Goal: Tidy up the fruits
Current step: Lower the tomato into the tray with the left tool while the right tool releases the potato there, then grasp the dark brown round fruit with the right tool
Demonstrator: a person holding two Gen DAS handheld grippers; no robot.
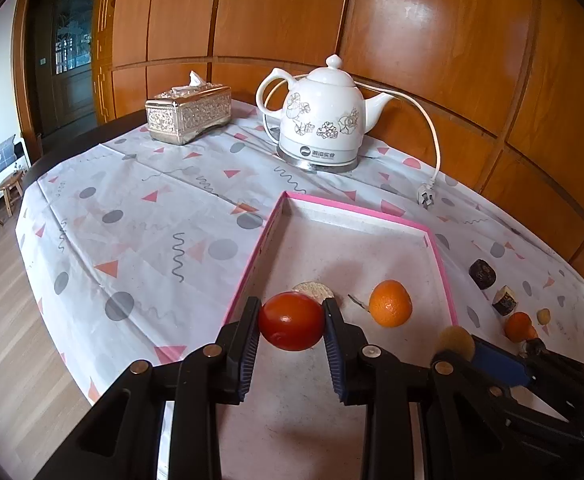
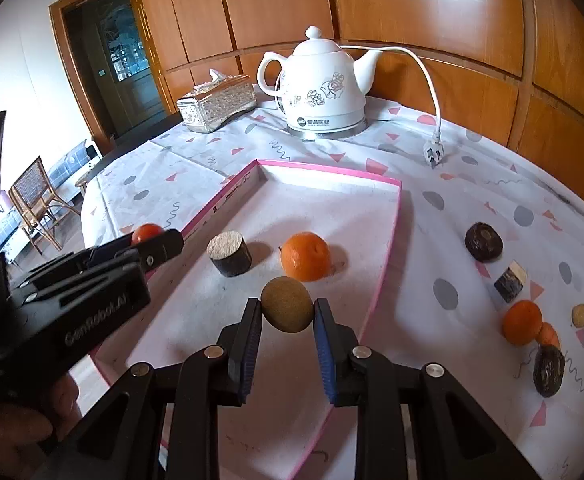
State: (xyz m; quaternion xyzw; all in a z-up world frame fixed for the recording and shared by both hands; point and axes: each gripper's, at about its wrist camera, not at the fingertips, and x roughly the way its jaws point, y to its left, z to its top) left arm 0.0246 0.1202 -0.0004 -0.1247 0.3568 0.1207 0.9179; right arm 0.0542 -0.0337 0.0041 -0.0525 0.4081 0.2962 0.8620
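My left gripper (image 1: 292, 322) is shut on a red tomato-like fruit (image 1: 291, 321) and holds it over the pink-rimmed tray (image 1: 356, 210); it also shows at the left of the right wrist view (image 2: 160, 246). My right gripper (image 2: 288, 312) is shut on a small tan round fruit (image 2: 287, 309) above the tray (image 2: 332, 170). An orange (image 2: 306, 256) and a short wood-like cylinder (image 2: 229, 253) lie in the tray. The orange also shows in the left wrist view (image 1: 390, 303).
On the cloth right of the tray lie a dark round piece (image 2: 483, 241), a small block (image 2: 510, 281), an orange (image 2: 522, 321), a small tan fruit (image 2: 579, 315) and a dark fruit (image 2: 548, 371). A white kettle (image 2: 324, 88), its plug (image 2: 432, 153) and a tissue box (image 2: 217, 108) stand at the back.
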